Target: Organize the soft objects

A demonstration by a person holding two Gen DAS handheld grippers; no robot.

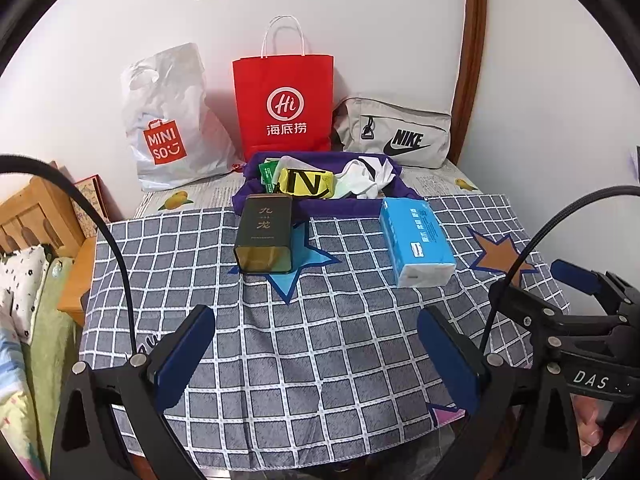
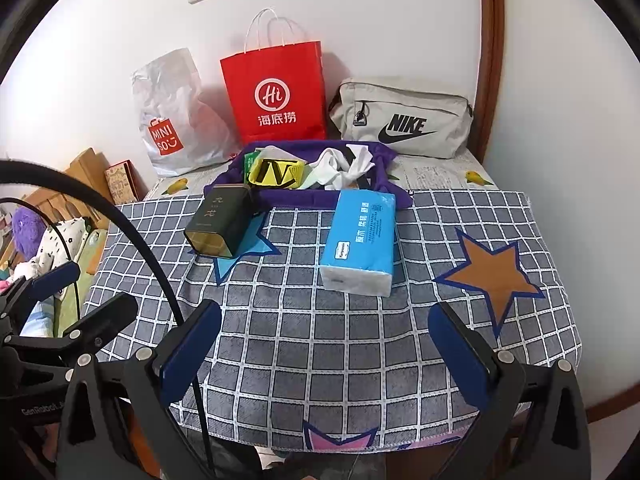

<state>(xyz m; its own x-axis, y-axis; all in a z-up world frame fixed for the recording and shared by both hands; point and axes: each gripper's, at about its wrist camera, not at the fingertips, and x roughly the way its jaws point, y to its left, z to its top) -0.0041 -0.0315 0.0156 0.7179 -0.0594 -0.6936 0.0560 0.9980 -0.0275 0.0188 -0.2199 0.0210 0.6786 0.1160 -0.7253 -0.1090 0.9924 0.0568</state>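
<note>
- Left tongs (image 1: 316,356) gape wide over the counter's near edge, holding nothing.
- Right tongs (image 2: 324,354) also gape wide and empty beside them.
- Tissue pack (image 2: 360,240) lies mid-counter (image 2: 320,340), right of the dark tin (image 1: 264,236).
- Purple tray (image 1: 280,204) at the far edge holds a yellow pack (image 1: 306,182) and white cloth (image 1: 364,180).

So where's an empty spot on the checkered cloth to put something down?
The front of the checkered cloth is bare, from the blue tissue pack and dark tin forward to the near edge. The right side around the orange star is free too. The back is crowded: the purple basket sits right behind the tin and tissues, with bags against the wall.
</note>
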